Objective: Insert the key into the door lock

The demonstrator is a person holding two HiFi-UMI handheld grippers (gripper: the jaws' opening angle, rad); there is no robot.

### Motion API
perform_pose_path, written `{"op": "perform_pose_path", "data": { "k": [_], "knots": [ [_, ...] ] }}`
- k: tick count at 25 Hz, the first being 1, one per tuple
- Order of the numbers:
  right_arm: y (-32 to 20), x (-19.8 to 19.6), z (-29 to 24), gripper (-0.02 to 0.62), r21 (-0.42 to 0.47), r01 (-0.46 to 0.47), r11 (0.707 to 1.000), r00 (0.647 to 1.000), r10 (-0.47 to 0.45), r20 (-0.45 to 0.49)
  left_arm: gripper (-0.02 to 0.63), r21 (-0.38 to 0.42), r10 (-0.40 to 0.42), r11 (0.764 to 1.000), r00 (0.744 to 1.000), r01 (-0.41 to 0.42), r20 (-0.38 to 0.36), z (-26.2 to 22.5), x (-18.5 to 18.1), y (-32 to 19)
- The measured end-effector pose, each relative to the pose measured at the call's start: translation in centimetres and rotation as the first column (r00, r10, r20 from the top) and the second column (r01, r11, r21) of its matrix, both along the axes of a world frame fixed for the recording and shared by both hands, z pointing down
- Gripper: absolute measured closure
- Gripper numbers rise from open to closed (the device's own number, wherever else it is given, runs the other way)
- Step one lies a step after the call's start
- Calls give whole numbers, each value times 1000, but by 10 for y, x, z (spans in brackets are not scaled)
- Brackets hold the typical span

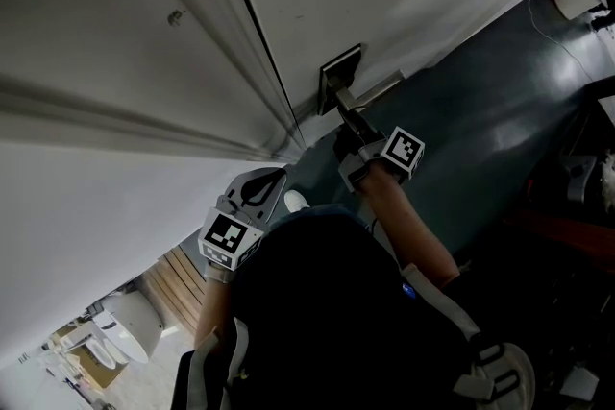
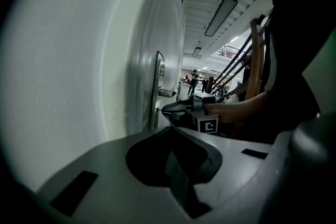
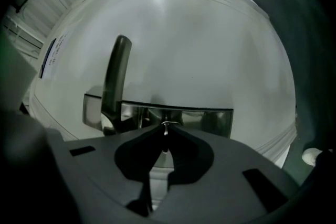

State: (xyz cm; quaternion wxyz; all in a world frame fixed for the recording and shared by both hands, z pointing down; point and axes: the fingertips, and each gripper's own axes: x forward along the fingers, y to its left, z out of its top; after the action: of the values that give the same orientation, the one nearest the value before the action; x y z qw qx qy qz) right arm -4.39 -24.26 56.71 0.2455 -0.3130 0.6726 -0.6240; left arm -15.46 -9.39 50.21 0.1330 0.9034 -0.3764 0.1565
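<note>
Key (image 3: 166,134): pinched edge-on in right gripper (image 3: 165,126) fingers, aimed at lock plate (image 3: 210,119) just ahead for insertion; left gripper (image 2: 169,129) fingers closed, empty.

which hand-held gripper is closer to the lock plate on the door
Right. The right hand-held gripper, shut on the key, has its tips at the lock plate. The left hand-held gripper sits well back from it, shut and empty.
</note>
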Motion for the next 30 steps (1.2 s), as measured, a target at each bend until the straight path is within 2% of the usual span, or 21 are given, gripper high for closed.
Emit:
{"op": "perform_pose_path", "data": {
  "k": [8, 11, 20, 26, 30],
  "knots": [
    [-2, -5, -5, 560, 53, 10, 999, 999, -8, -44, 598, -8, -4, 1000, 1000, 4, -13, 2, 10, 6],
    [2, -3, -8, 540, 56, 21, 998, 998, -18, -61, 598, -6, 0, 1000, 1000, 0, -18, 1, 17, 7],
    [29, 25, -15, 534, 88, 28, 996, 992, -17, -122, 598, 5, 21, 1000, 999, -21, -30, -4, 41, 6],
    [49, 57, -36, 547, 184, 34, 982, 971, 11, -239, 598, 4, 54, 999, 997, -53, -59, -7, 66, 3],
    [62, 84, -49, 565, 258, 40, 965, 934, 55, -352, 598, 19, 75, 997, 994, -74, -75, -15, 86, 0]
  ]
}}
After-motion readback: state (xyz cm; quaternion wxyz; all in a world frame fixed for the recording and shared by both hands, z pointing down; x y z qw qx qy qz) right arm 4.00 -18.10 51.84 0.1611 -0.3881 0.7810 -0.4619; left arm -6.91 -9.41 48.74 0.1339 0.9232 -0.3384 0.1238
